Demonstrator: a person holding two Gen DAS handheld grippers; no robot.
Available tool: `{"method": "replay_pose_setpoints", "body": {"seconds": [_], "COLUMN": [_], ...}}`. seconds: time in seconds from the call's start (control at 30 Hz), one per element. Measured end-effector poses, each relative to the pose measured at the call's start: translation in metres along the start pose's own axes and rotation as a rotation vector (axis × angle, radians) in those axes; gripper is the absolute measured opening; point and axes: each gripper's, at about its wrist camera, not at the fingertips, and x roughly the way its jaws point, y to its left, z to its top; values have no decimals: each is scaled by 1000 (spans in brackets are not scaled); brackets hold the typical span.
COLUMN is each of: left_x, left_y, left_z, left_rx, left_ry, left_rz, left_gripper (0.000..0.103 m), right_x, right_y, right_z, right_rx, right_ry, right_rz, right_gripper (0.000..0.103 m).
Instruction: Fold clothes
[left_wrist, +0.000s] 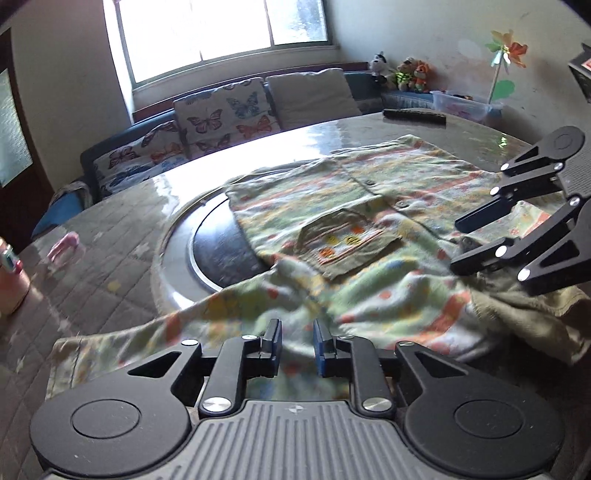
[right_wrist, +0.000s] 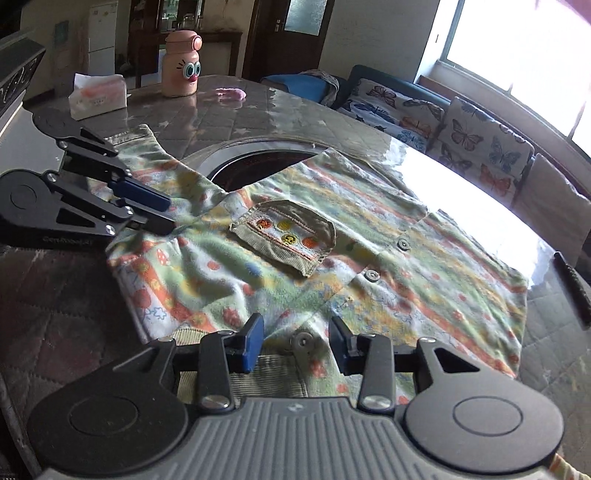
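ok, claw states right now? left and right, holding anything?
Left claw: open, holding nothing, over the sleeve of the shirt.
Right claw: open, holding nothing, at the shirt's collar end.

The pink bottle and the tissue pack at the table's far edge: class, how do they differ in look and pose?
The pink bottle is a rounded upright container with a cartoon face; the tissue pack is a low, boxy white pack with pink print. The pink bottle is closed by a cap, while the tissue pack has a tissue sticking out on top. Both stand on the table, beyond the shirt.
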Motion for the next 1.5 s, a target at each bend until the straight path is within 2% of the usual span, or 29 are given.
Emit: {"method": "replay_pose_setpoints", "body": {"seconds": [0.03,0.1,0.27,0.37,0.53,0.6,0.77,0.8,0.83,0.9,0.93,1.17,1.3,1.4,1.5], "left_x": [-3,-10,-19,-25,-33,-34,-32,-31,-31,-29,-29,-24,-24,-29,-40], "left_y": [5,15,54,77,117,128,139,140,140,137,135,133,135,133,126], "left_z": [-2,-7,-22,-31,-46,-50,-52,-51,-51,-49,-49,-43,-43,-42,-35], "left_rx": [-19,-60,-211,-303,-456,-494,-507,-509,-508,-496,-485,-416,-415,-406,-406], "left_ry": [3,10,30,42,62,70,61,58,52,43,40,33,41,41,21], "left_rz": [13,42,181,267,410,446,439,430,413,391,392,442,436,434,407], "left_gripper": [31,32,32,33,41,42,41,37,26,11,10,8,9,12,13], "right_x": [-3,-8,-18,-23,-27,-28,-37,-40,-42,-46,-48,-58,-54,-53,-47], "right_y": [0,3,15,20,25,25,20,18,18,16,15,15,13,12,14], "right_z": [1,1,-1,-4,-7,-9,-15,-17,-18,-22,-23,-37,-42,-41,-38], "right_rx": [8,16,16,17,29,35,78,86,92,101,106,109,130,137,133], "right_ry": [-9,-19,-22,-24,-19,-12,-7,-7,-4,1,4,29,33,19,17], "right_rz": [2,12,65,67,75,77,76,75,74,73,72,73,71,94,102], "right_gripper": [39,39,39,39,39,39,39,39,39,39,39,37,36,31,29]}}
